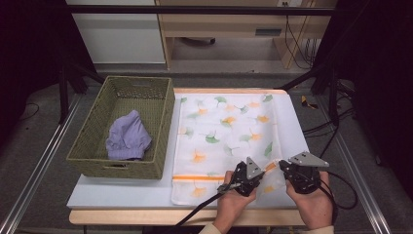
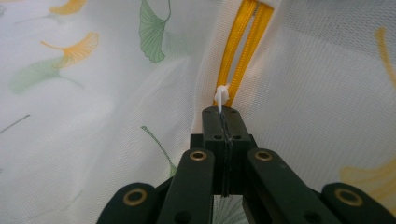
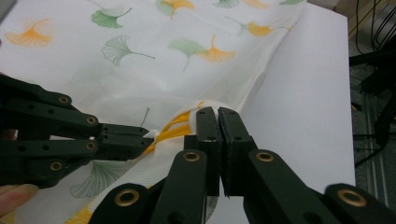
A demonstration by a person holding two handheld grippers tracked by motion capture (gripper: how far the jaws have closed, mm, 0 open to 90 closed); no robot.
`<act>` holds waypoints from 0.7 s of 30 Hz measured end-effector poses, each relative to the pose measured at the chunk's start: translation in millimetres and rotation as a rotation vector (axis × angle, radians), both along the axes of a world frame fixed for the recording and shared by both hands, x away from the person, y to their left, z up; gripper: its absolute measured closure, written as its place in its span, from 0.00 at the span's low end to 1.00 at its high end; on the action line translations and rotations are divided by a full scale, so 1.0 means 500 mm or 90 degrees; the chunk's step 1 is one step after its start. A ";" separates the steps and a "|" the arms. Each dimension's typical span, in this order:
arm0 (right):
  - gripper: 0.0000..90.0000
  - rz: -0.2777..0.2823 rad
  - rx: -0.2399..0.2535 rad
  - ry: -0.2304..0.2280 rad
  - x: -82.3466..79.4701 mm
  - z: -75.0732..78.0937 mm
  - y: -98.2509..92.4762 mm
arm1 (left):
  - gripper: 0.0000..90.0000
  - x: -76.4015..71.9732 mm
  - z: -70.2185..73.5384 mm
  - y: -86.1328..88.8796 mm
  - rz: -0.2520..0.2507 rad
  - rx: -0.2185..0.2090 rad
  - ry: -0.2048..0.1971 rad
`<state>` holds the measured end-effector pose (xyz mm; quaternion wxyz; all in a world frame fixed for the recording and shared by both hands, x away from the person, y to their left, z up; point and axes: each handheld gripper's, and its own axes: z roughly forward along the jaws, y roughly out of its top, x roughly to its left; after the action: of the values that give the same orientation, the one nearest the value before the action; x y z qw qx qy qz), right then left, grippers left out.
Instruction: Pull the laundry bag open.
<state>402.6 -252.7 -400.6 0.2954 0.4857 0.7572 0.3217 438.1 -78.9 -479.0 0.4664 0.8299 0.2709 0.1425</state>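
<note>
I see the mesh laundry bag (image 1: pixel 226 141) lying flat on the white table (image 1: pixel 122 192), just right of the woven basket (image 1: pixel 160 126); its near right corner is lifted between the 2 grippers. I read the left gripper (image 2: pixel 223 111) as clenched on the white zipper pull (image 2: pixel 221 96), which stands at the jaw tips in the left gripper view, at the end of the orange zipper (image 2: pixel 243 42). I read the right gripper (image 3: pixel 217 114) as clamped on the bag's fabric just beside the zipper end; the left gripper (image 3: pixel 135 140) enters the right gripper view from the left, its tips close to the right one's.

The bag is translucent white mesh printed with green and orange ginkgo leaves; the zipper tape runs as 2 parallel orange strips, and an orange band crosses the near edge in the high view. A lilac cloth (image 1: pixel 127 137) lies inside the basket; I can read no lettering or brand on any item.
</note>
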 end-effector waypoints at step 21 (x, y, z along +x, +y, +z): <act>0.98 -0.026 0.018 -0.008 -0.008 -0.009 -0.033 | 1.00 -0.016 -0.006 0.033 0.017 0.052 -0.011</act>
<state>398.6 -269.3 -405.2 0.3001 0.5031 0.7404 0.3295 430.1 -62.4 -481.9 0.4328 0.8431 0.2720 0.1670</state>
